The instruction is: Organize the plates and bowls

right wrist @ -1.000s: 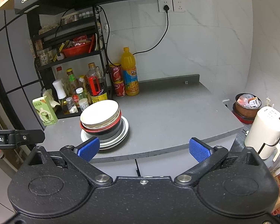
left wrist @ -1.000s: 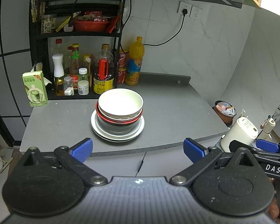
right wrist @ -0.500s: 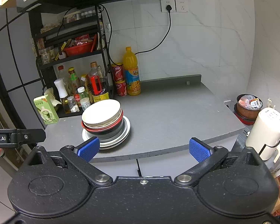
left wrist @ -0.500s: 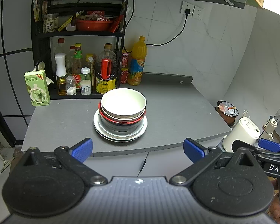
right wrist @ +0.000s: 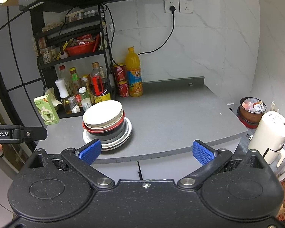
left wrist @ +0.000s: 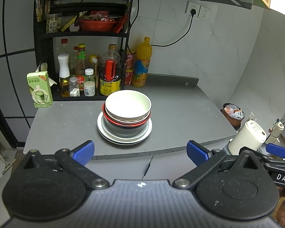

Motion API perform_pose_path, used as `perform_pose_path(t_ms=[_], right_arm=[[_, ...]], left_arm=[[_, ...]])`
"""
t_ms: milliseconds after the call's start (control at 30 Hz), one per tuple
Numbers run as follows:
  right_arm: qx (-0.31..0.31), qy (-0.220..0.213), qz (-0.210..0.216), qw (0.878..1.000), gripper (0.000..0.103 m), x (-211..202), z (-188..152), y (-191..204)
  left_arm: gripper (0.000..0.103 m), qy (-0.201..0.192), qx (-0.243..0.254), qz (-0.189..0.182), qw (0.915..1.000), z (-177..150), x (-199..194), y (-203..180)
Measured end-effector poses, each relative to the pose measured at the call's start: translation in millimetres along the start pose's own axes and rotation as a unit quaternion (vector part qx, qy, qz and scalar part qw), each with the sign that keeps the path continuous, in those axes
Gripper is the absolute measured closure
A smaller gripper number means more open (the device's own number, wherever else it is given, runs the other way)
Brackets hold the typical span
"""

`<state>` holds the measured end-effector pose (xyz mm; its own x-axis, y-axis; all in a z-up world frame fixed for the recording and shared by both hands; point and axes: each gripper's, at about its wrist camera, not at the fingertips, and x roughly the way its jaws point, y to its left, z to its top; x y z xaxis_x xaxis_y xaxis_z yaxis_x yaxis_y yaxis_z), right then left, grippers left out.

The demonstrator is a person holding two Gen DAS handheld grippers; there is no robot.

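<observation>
Both grippers, left (left wrist: 140, 153) and right (right wrist: 146, 151), gape wide, holding nothing.

My left gripper (left wrist: 140, 152) speckled black with a ribbed grey top, my right gripper (right wrist: 146, 151) matte black throughout, blue textured fingertip pads (right wrist: 202, 152), silver pivot screws, round embossed discs, white "DAS" and "Robot.AI" lettering, bare skin at the edges.

"DAS" stands on the right gripper (left wrist: 275, 150); "Robot.AI" stands on the left gripper (right wrist: 19, 134).
</observation>
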<state>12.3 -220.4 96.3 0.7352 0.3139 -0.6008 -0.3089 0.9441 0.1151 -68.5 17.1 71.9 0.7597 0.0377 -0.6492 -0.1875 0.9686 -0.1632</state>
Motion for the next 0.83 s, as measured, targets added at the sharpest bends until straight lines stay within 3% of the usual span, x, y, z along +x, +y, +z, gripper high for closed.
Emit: perform_pose_path(t_ms=[833], right_arm=[[0.003,0.008,-0.002,1.000,0.000,1.7,-5.1,-6.2]], left_arm=[[0.001,0.007,0.010,0.003,0.9999,1.1,8.5,-3.3]])
